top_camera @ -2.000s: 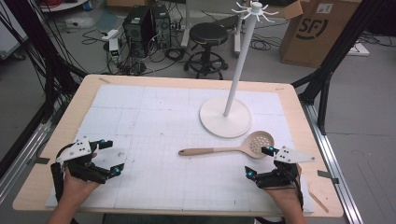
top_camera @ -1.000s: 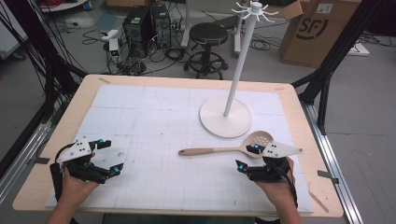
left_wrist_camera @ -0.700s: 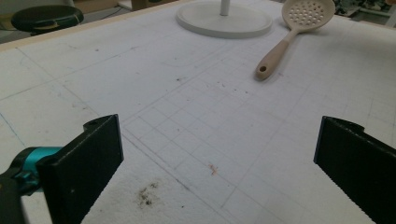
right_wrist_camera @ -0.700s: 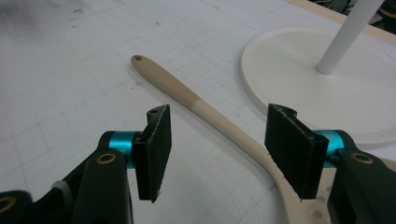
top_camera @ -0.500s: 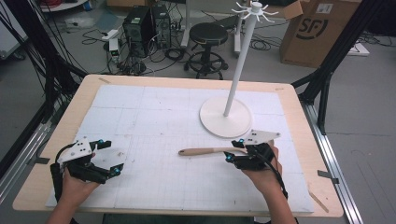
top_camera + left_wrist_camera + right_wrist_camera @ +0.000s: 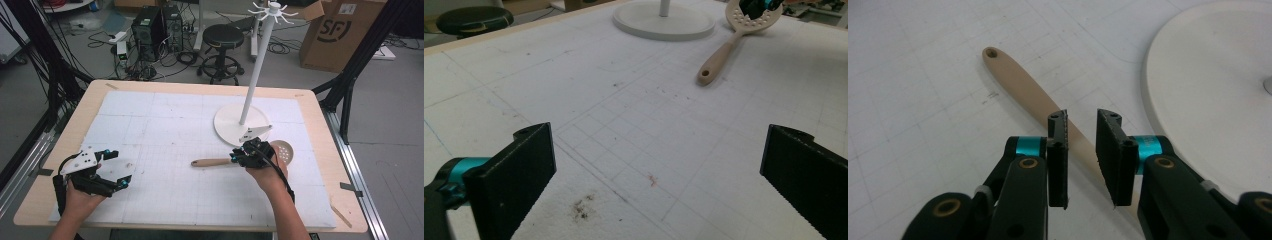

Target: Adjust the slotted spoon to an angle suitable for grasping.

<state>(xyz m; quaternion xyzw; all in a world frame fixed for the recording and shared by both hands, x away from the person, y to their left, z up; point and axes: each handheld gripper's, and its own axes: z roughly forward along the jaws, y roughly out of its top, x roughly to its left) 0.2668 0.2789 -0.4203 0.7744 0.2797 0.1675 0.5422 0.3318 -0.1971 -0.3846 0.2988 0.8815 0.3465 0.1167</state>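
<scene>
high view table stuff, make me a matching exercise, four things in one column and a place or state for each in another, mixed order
Things:
1. slotted spoon
2. white stand
3. left gripper
4. right gripper

Places or states:
A. jaws spread wide over bare mat, nothing between them
B. upright, round base on the far side of the mat
C. lying flat, handle end toward the table's left
D. jaws narrowed either side of a wooden handle, gaps showing

Pairs: 1-C, 2-B, 3-A, 4-D

We see each black hand-held gripper (image 6: 114,168) (image 6: 243,155) with teal collars, brass screws, a grey plate and black cable.
</scene>
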